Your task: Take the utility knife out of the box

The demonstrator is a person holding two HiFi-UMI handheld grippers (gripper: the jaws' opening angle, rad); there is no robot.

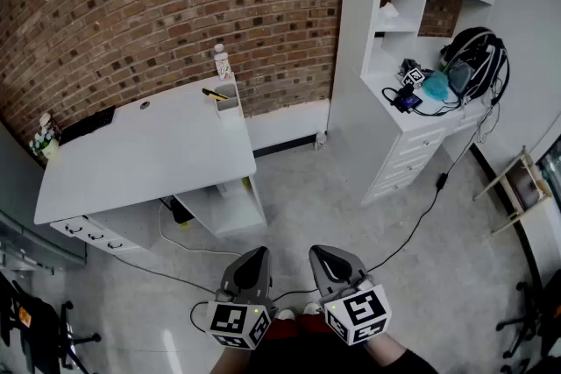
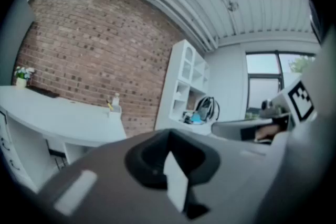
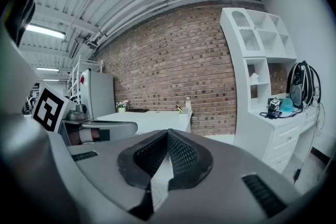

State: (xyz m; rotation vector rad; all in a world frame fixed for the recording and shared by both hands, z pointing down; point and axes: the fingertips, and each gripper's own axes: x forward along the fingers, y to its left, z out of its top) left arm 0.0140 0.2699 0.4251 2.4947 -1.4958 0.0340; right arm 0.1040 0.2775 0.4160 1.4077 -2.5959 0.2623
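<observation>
Utility knife (image 1: 213, 94) with a yellow handle, tilted and sticking out of the small white box (image 1: 230, 101) at the far right corner of the white bench (image 1: 131, 155), just beside a small white bottle (image 1: 222, 62) upright at that same corner. At the far left corner, a small potted plant (image 1: 44, 136), with a dark flat strip (image 1: 88, 125) along the far edge near it. Well apart from the bench, above the grey floor (image 1: 351, 188) close to the person: left gripper (image 1: 256, 253) and right gripper (image 1: 322, 253) side by side, jaws of each pressed fully together, nothing between them.
</observation>
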